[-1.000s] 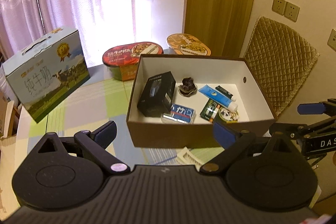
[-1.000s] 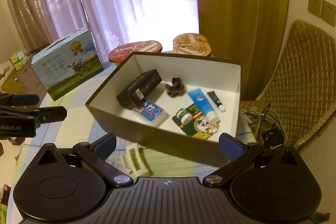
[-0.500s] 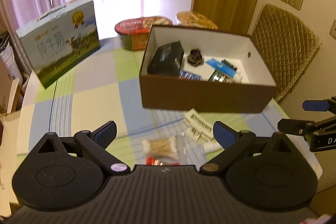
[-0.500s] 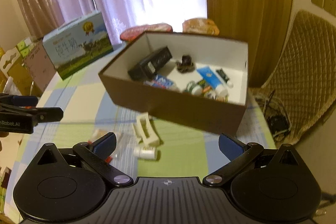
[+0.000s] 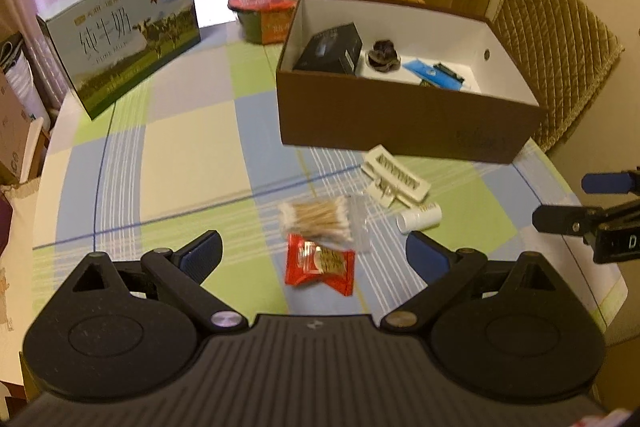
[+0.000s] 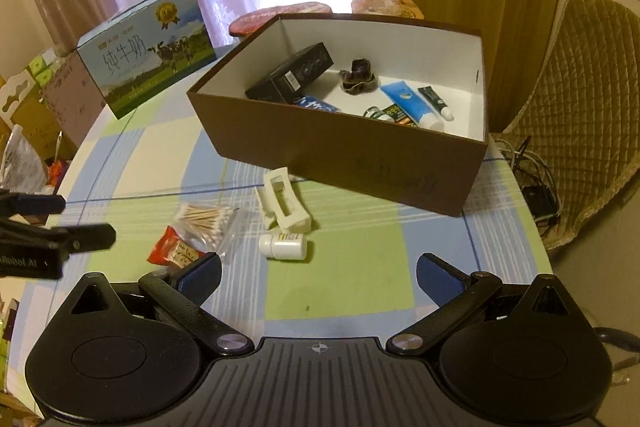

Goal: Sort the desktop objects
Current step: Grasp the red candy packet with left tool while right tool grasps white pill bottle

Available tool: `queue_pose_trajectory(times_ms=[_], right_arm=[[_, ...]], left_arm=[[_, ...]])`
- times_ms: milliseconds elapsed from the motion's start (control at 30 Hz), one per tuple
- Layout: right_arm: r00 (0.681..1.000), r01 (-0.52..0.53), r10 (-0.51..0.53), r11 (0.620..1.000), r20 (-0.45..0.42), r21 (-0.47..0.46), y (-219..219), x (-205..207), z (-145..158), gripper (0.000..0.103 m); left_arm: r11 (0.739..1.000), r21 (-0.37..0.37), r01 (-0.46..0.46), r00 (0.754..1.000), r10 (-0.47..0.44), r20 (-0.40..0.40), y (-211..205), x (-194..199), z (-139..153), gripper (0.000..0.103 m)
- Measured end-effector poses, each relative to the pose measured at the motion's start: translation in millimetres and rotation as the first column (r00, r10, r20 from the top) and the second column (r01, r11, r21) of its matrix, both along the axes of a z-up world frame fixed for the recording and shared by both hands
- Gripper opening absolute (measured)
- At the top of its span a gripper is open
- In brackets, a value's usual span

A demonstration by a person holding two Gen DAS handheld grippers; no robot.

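A brown box (image 5: 400, 123) (image 6: 340, 151) with a white inside holds a black carton (image 5: 332, 49), a dark clip, tubes and small packets. On the checked cloth in front of it lie a white hair claw (image 5: 396, 179) (image 6: 284, 203), a small white bottle (image 5: 420, 218) (image 6: 284, 246), a bag of cotton swabs (image 5: 318, 219) (image 6: 206, 219) and a red snack packet (image 5: 320, 263) (image 6: 174, 251). My left gripper (image 5: 314, 259) hangs open over the red packet, holding nothing. My right gripper (image 6: 318, 277) is open above bare cloth, just short of the bottle.
A blue-green milk carton case (image 5: 124, 35) stands at the back left. Two oval instant-noodle tubs (image 5: 276, 3) sit behind the box. A quilted chair (image 5: 560, 47) is at the right, and the table's rounded edge runs along the left and right.
Both grippers have pulled back from the box and tipped down toward the near table, bringing the hair claw, bottle, swabs and red packet into view. Both stay open.
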State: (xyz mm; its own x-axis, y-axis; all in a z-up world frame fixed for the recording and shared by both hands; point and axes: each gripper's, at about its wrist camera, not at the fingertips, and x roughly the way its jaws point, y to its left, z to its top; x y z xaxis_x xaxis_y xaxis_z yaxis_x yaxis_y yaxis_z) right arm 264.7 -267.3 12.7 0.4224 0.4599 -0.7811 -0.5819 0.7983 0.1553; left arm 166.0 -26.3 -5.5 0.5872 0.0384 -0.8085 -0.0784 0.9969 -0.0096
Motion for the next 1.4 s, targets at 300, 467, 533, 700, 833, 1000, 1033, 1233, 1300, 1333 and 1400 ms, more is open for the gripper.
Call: queue_pose_trajectory(times_ms=[300,467,533,700,833,1000,1033,1233,1300,1333,1400], right_arm=[[1.000,-0.008,0.007,1.000,-0.028,-0.020,8,-1,-14,0.101],[0.999,-0.004,0.002,1.000,-0.040,-0.029,12,0,-25,0.101],[0.999,-0.003,0.002,1.000,-0.047,-0.029,13,1,-32,0.101],[0.998,-0.011,0.009,1.000,-0.057,-0.023,19,2,-53,0.101],[0.997,-0.018,0.016,0.999,-0.070,-0.026,24,8,-69,0.101],[0.996,-0.013,0.011,1.000,-0.087,-0.022,27,19,-82,0.101],[0.996,-0.013,0.011,1.000,-0.092,-0.021,27,22,-84,0.101],[0.995,-0.018,0.016,1.000,-0.096,-0.019,35,32,-93,0.101],[0.995,-0.020,0.018,1.000,-0.098,-0.017,38,34,-95,0.101],[0.995,-0.022,0.020,1.000,-0.099,-0.017,40,35,-97,0.101],[0.995,-0.027,0.025,0.999,-0.096,-0.021,44,37,-99,0.101]], left_arm=[[1.000,0.017,0.002,0.999,-0.002,-0.038,0,0,-14,0.097],[1.000,0.031,-0.001,0.999,0.002,-0.043,2,2,-21,0.097],[1.000,0.028,-0.002,0.999,0.003,-0.046,3,3,-25,0.097],[0.999,0.031,0.011,0.998,-0.009,-0.058,7,6,-50,0.095],[0.999,0.025,0.025,0.997,-0.023,-0.072,12,13,-71,0.090],[0.999,-0.004,0.045,0.995,-0.045,-0.087,16,30,-89,0.081],[0.999,-0.014,0.049,0.995,-0.050,-0.089,17,33,-92,0.079],[0.997,-0.049,0.062,0.992,-0.068,-0.110,19,49,-108,0.066],[0.997,-0.053,0.064,0.990,-0.070,-0.121,20,52,-113,0.060],[0.996,-0.060,0.064,0.990,-0.071,-0.125,21,53,-115,0.059],[0.994,-0.090,0.064,0.989,-0.076,-0.129,23,54,-119,0.049]])
